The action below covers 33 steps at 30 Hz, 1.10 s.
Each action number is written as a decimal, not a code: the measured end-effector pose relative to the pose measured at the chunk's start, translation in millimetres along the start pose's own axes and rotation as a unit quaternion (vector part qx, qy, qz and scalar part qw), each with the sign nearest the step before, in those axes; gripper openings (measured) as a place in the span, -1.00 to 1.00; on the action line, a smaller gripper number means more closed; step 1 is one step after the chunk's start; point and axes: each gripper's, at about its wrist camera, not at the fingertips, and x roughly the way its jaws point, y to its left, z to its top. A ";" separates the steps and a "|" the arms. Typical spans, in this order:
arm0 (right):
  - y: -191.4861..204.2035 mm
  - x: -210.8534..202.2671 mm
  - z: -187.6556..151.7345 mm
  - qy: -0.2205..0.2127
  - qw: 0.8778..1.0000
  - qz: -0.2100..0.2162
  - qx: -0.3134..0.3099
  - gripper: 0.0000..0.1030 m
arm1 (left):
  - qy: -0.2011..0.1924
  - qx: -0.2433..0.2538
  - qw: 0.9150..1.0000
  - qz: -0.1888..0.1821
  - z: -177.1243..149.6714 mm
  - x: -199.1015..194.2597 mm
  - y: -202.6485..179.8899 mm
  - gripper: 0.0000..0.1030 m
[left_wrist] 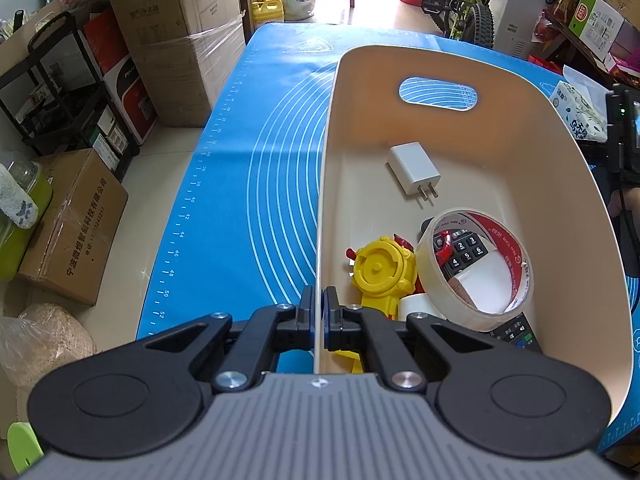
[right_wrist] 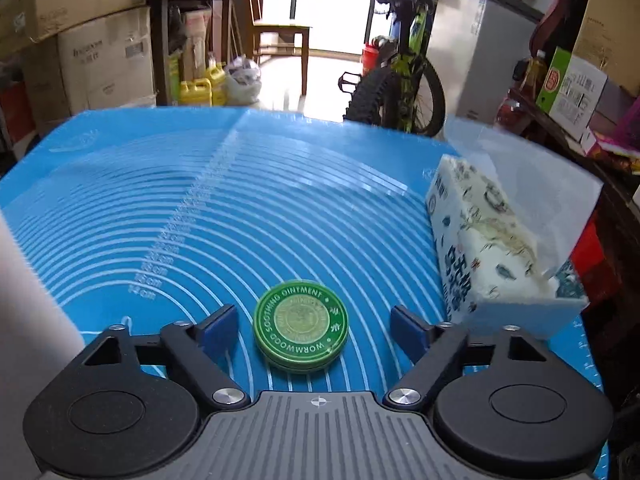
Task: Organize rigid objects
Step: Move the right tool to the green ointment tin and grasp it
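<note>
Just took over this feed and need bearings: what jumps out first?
The green ointment tin lies on the blue mat between the open right gripper fingers, untouched. The left gripper is shut on the cream bin wall; inside lie a tape roll, yellow toy and white charger.

Bin (left_wrist: 580,240): smooth cream plastic, soft sheen.
Mat (right_wrist: 280,208): blue, smooth, rubbery, faintly glossy.
Tin (right_wrist: 300,325): green metal, glossy printed lid.
Tape roll (left_wrist: 476,268): matt beige paper, printed card core.
Charger (left_wrist: 414,169): white glossy plastic, metal prongs.
Tissue pack (right_wrist: 492,240): shiny printed plastic wrap.
</note>
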 end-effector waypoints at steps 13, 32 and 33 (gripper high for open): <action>4.7 -18.8 -11.5 -0.020 0.999 0.032 -0.011 0.06 | 0.001 -0.003 1.000 0.000 1.7 -0.9 1.7 -0.89; -19.8 -174.6 -25.7 -0.119 0.991 0.067 -0.014 0.06 | 0.000 -0.005 1.000 0.006 2.3 -1.3 0.7 -0.88; -14.7 -183.8 -23.9 -0.123 0.989 0.073 -0.019 0.06 | 0.000 -0.005 1.000 0.007 2.2 -1.5 0.4 -0.88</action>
